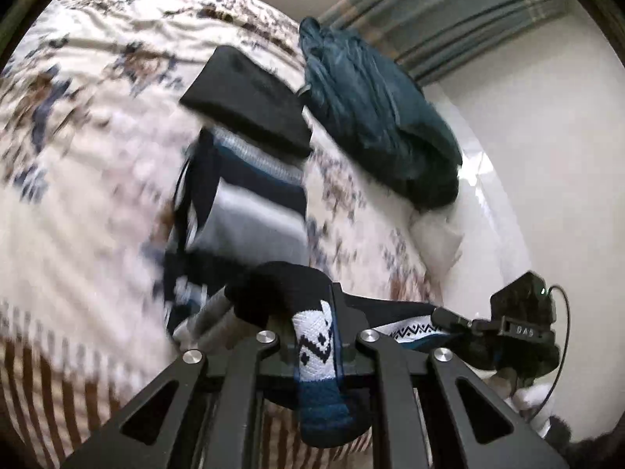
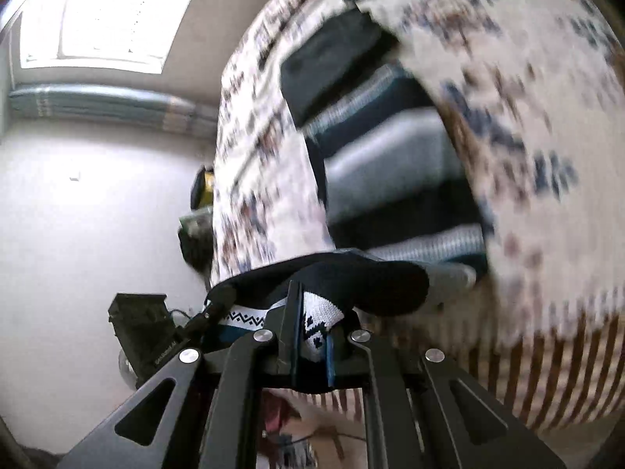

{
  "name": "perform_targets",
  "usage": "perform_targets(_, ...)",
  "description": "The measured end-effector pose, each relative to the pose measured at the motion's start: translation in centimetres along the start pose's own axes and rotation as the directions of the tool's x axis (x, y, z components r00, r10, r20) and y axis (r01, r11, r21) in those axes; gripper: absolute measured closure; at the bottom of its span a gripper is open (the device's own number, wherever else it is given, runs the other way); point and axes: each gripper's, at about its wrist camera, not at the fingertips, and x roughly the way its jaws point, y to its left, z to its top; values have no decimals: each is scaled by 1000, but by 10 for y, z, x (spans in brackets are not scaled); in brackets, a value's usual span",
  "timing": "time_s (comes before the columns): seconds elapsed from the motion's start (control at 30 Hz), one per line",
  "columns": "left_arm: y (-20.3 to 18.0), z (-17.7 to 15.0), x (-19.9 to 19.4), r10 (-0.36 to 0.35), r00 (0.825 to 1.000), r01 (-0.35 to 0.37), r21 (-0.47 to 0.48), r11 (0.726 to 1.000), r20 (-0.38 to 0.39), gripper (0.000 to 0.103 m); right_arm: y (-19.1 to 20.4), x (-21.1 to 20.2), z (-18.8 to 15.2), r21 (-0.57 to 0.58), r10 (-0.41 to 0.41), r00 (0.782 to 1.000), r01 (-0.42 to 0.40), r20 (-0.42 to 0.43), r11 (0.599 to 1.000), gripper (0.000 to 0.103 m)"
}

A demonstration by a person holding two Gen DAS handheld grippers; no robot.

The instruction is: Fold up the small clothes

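Observation:
A small sock, black at the toe with a white zigzag band and a blue cuff (image 1: 316, 351), hangs stretched between both grippers above the bed. My left gripper (image 1: 314, 332) is shut on one end of it. My right gripper (image 2: 312, 328) is shut on the other end of the sock (image 2: 324, 312). In the left wrist view the right gripper (image 1: 445, 317) comes in from the right. The left gripper (image 2: 218, 303) shows at the lower left of the right wrist view. Both views are blurred by motion.
On the floral bedspread (image 1: 97, 156) lie a folded striped piece in black, grey and white (image 1: 254, 211), a folded black piece (image 1: 250, 97) beyond it, and a crumpled dark teal garment (image 1: 371, 117). The white floor (image 2: 78, 273), a window (image 2: 117, 11) and curtains lie beyond the bed's edge.

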Motion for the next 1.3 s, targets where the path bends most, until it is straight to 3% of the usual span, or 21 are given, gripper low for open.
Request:
perform_targets(0.1, 4, 38, 21, -35, 999, 36, -27, 999, 16, 94, 11, 4, 48, -22, 4, 999, -3, 44, 1000, 93)
perform_targets(0.37, 47, 126, 99, 16, 999, -12, -111, 994, 35, 94, -5, 69, 167, 39, 3, 997, -6, 79, 999, 93)
perform_targets(0.5, 95, 162, 152, 18, 1000, -14, -228, 974, 13, 92, -24, 118, 227, 70, -40, 995, 34, 93, 997, 92)
perform_targets(0.57, 118, 173, 174, 18, 1000, -22, -294, 956, -15, 83, -35, 148, 255, 84, -56, 995, 49, 77, 995, 90)
perform_targets(0.63, 144, 182, 194, 1, 999, -18, -384, 923, -45, 72, -42, 173, 277, 81, -63, 996, 59, 58, 995, 87)
perform_targets(0.67, 152, 184, 199, -27, 999, 8, -419, 908, -39, 62, -44, 184, 287, 86, -72, 996, 67, 48, 994, 71)
perform_targets(0.7, 160, 186, 202, -65, 998, 48, -456, 888, -21, 53, -45, 189, 296, 86, -64, 997, 59, 53, 995, 42)
perform_targets(0.77, 176, 185, 202, -147, 988, 154, -536, 830, 55, 48, -44, 188, 304, 71, -68, 993, 62, 96, 996, 16)
perform_targets(0.83, 189, 181, 199, -223, 967, 249, -621, 743, 121, 44, -42, 183, 310, 47, -87, 988, 82, 125, 996, 16)
perform_targets(0.87, 191, 181, 196, -241, 961, 273, -629, 728, 138, 44, -42, 183, 312, 38, -100, 989, 97, 113, 995, 16)
perform_targets(0.9, 189, 183, 191, -242, 960, 276, -620, 735, 141, 43, -42, 182, 311, 28, -115, 988, 112, 106, 993, 16)
perform_targets(0.97, 175, 190, 179, -138, 988, 153, -526, 836, 69, 42, -42, 179, 307, -13, -184, 979, 186, 89, 982, 16)
perform_targets(1.0, 161, 193, 175, -53, 999, 52, -425, 904, 11, 42, -43, 180, 304, -34, -212, 975, 214, 71, 976, 16)
perform_targets(1.07, 143, 198, 182, 111, 990, -130, -251, 959, -89, 42, -47, 187, 296, -68, -257, 966, 258, 17, 964, 16)
perform_targets(1.1, 136, 198, 186, 174, 978, -192, -175, 966, -112, 42, -51, 191, 292, -73, -271, 963, 270, -2, 960, 16)
perform_targets(1.17, 127, 195, 202, 296, 941, -305, -32, 952, -162, 42, -61, 201, 286, -67, -301, 953, 298, -37, 952, 18)
perform_targets(1.23, 128, 192, 217, 346, 919, -347, 31, 937, -187, 42, -71, 212, 281, -55, -302, 952, 299, -58, 953, 31)
perform_targets(1.27, 130, 191, 223, 350, 916, -350, 35, 936, -197, 43, -77, 221, 279, -51, -307, 948, 304, -81, 951, 48)
perform_targets(1.3, 130, 190, 228, 331, 921, -333, 27, 943, -206, 44, -81, 228, 276, -46, -317, 942, 314, -107, 948, 78)
